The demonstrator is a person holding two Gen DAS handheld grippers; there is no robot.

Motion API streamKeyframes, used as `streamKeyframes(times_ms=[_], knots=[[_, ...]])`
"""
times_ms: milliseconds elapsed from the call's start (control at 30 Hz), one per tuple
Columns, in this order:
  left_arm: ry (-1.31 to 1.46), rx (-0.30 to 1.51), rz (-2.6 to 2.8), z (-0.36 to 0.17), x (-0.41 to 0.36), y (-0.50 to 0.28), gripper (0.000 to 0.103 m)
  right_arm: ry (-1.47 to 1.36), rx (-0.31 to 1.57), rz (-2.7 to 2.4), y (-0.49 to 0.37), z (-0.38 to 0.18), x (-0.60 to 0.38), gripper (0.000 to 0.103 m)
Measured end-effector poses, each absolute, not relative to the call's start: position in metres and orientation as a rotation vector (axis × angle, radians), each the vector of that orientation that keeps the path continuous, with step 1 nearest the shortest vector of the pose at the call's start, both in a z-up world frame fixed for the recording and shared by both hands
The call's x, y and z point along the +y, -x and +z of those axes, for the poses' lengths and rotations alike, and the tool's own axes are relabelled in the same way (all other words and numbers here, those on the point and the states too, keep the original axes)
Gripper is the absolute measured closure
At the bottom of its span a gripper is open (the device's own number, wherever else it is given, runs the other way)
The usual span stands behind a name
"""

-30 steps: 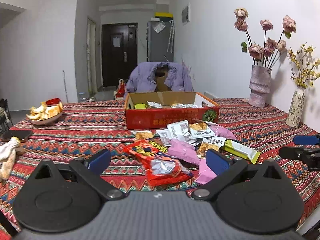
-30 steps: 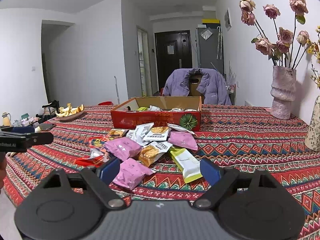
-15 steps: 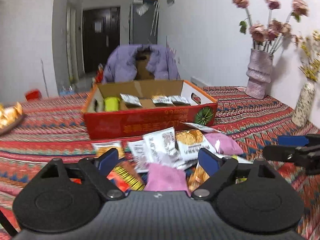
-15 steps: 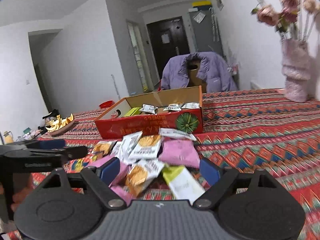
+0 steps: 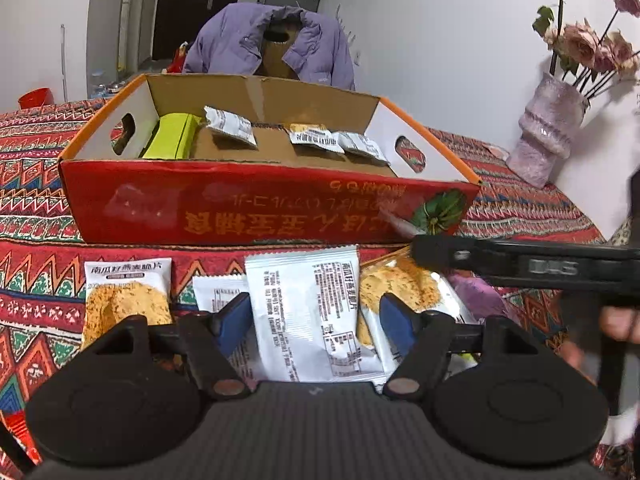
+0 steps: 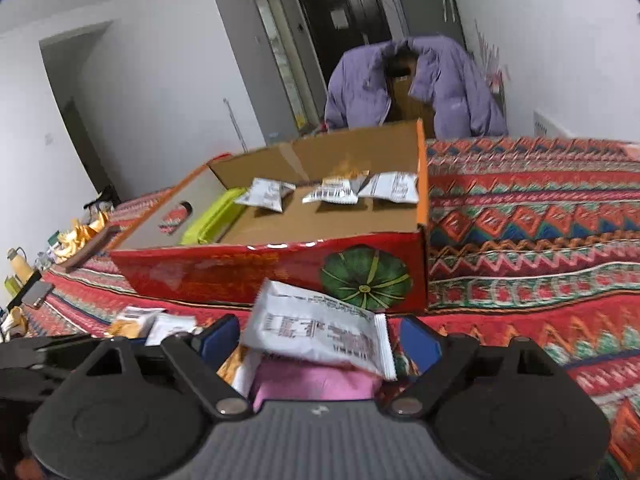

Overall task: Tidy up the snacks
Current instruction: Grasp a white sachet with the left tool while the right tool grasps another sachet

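Observation:
A red cardboard box (image 5: 256, 208) stands on the patterned tablecloth; it also shows in the right wrist view (image 6: 248, 272). Inside lie white snack packets (image 5: 230, 130) and a green packet (image 5: 172, 142). My left gripper (image 5: 316, 320) is open, its fingers on either side of a white snack packet (image 5: 304, 304) in the loose pile before the box. My right gripper (image 6: 320, 338) is open around another white packet (image 6: 320, 330) lying over a pink packet (image 6: 308, 386). The right gripper's arm (image 5: 520, 268) crosses the left wrist view.
A cracker packet (image 5: 128, 300) lies left of the pile. A purple jacket on a chair (image 5: 268, 40) stands behind the box. A vase of dried roses (image 5: 548, 132) is at the far right. A bowl and small items (image 6: 76, 236) sit at the table's left.
Both grippers have moved forward and down to the snack pile by the box. Each now has a white packet between its open fingers.

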State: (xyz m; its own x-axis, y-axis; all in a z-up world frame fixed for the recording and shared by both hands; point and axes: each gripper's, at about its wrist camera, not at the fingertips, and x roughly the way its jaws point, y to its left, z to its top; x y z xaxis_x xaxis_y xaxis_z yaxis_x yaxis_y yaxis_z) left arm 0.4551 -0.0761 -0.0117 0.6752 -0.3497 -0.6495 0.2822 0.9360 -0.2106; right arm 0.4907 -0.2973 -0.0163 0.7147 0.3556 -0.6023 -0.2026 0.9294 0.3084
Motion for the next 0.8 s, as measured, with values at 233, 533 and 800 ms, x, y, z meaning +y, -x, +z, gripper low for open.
streamKeyframes(times_ms=[233, 533, 800], knots=[[0.148, 0.749, -0.364, -0.01, -0.069, -0.456, 0.06, -0.354, 0.727, 0.327, -0.5, -0.03, -0.305, 0.024], [0.162, 0.617, -0.331, 0.036, -0.055, -0.418, 0.062, -0.275, 0.737, 0.327, -0.472, -0.022, -0.308, 0.045], [0.168, 0.542, -0.334, 0.069, -0.045, -0.365, 0.063, -0.288, 0.655, 0.311, -0.425, 0.006, -0.32, 0.058]])
